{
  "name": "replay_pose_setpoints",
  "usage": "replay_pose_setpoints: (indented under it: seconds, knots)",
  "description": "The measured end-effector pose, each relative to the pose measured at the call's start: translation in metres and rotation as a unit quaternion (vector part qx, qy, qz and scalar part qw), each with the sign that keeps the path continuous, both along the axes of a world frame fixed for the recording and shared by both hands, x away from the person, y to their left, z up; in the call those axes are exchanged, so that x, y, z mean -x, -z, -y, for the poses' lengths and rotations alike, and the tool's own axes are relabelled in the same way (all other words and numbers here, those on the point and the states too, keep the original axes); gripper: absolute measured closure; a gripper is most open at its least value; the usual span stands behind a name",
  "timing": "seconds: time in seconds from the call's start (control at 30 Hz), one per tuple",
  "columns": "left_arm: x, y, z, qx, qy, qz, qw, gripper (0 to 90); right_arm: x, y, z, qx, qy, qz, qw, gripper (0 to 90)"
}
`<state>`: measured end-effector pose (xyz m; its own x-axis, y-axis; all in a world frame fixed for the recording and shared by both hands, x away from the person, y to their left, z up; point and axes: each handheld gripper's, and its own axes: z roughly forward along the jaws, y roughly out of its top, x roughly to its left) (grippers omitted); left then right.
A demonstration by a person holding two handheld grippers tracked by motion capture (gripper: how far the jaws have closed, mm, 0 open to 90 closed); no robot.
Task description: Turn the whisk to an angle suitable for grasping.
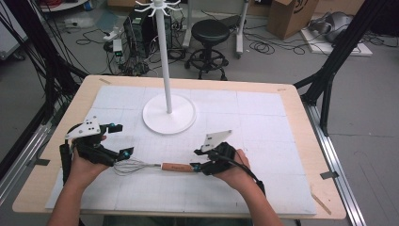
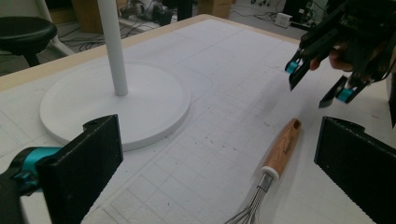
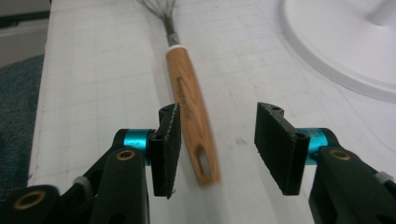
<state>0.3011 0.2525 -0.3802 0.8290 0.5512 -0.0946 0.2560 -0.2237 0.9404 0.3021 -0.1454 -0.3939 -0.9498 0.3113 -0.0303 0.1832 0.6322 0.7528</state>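
- The whisk (image 1: 155,166) lies flat on the white gridded mat (image 1: 263,117) covering the counter (image 1: 301,141), near the person's edge, its wire head to the left and its wooden handle (image 3: 191,112) to the right.
- The right tongs (image 3: 217,147) stand apart over the handle's end (the end with the hanging hole); the handle lies between the pads (image 3: 275,144), close to one and clear of the other, and it rests on the mat rather than in a grip.
- The left tongs (image 1: 120,140) are wide apart at the left of the mat, hovering by the wire head with nothing between them.
- Farther back, a white stand (image 1: 169,113) rises from its round base at the mat's middle, well apart from the whisk.
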Motion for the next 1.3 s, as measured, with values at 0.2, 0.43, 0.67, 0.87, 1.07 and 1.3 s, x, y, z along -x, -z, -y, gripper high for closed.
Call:
replay_pose_setpoints:
  seconds: [0.2,0.43,0.67,0.87,1.07,1.3]
  knots:
    - [0.000,0.000,0.001,0.000,0.002,-0.001,1.0000,1.7,0.009,-0.008,0.040,-0.037,0.042,0.015,0.9983,48.3]
    - [0.000,0.000,0.004,0.000,0.007,-0.002,1.0000,1.7,0.017,-0.010,0.085,-0.086,0.094,0.022,0.9917,46.9]
    - [-0.001,0.002,0.011,-0.009,0.021,-0.006,0.9997,1.7,0.020,-0.009,0.109,-0.116,0.125,0.021,0.9851,39.9]
    - [-0.001,0.002,0.012,-0.006,0.025,-0.007,0.9996,1.7,0.015,-0.004,0.118,-0.132,0.145,0.014,0.9805,34.8]
    - [-0.002,0.002,0.013,-0.006,0.029,-0.006,0.9995,1.7,0.013,-0.001,0.121,-0.141,0.159,0.014,0.9770,24.6]
    - [-0.001,0.001,0.014,-0.007,0.030,-0.005,0.9995,1.7,0.012,0.002,0.130,-0.154,0.178,0.009,0.9717,17.9]
